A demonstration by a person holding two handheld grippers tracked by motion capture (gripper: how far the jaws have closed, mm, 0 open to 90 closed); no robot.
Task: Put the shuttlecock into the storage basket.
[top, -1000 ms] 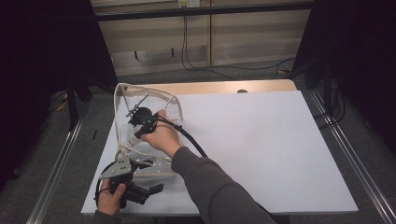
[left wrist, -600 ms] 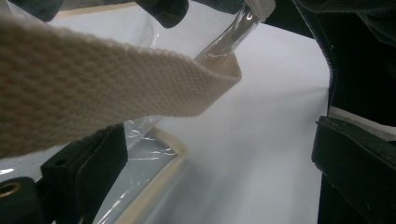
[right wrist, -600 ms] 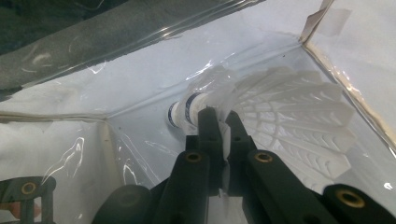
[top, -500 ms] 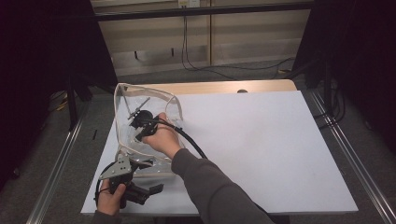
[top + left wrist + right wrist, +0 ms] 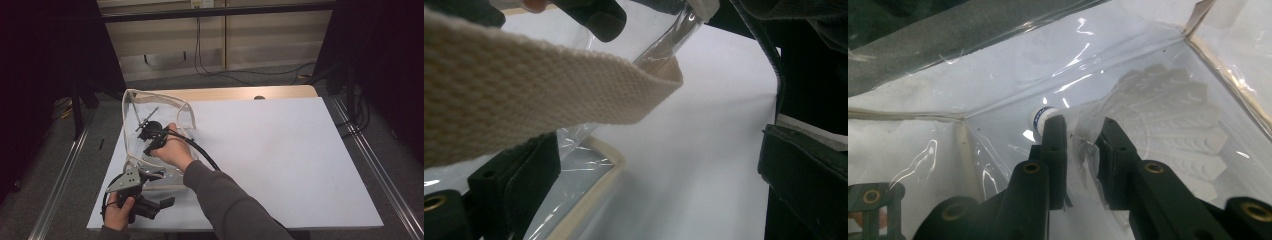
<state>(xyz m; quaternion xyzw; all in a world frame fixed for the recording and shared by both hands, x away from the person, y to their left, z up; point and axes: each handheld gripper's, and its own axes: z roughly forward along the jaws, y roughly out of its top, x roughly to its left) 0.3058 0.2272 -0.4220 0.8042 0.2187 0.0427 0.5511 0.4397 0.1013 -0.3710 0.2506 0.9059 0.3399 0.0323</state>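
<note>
A clear plastic bag (image 5: 131, 98) with cream trim lies on the white table (image 5: 280, 150) at the left. My right gripper (image 5: 146, 131) reaches inside it. In the right gripper view its jaws (image 5: 1080, 127) have just been opening and stand a little apart, with a white shuttlecock's skirt between them and its cork (image 5: 1042, 116) by the left jaw. A second shuttlecock (image 5: 1173, 115) lies to the right behind the plastic. My left gripper (image 5: 161, 189) sits at the bag's near edge. Its jaws (image 5: 659, 170) stand wide apart, with the bag's trimmed edge (image 5: 589, 200) between them and a cream strap (image 5: 549, 95) across the top.
A black cable (image 5: 200, 150) trails from the right gripper across the table. Metal rails (image 5: 370, 155) run along both sides of the table. A wooden strip (image 5: 240, 93) borders the far edge. The white surface stretches to the right of the bag.
The right hand has shifted only slightly inside the bag. The left hand and the bag's near edge stay where they were.
</note>
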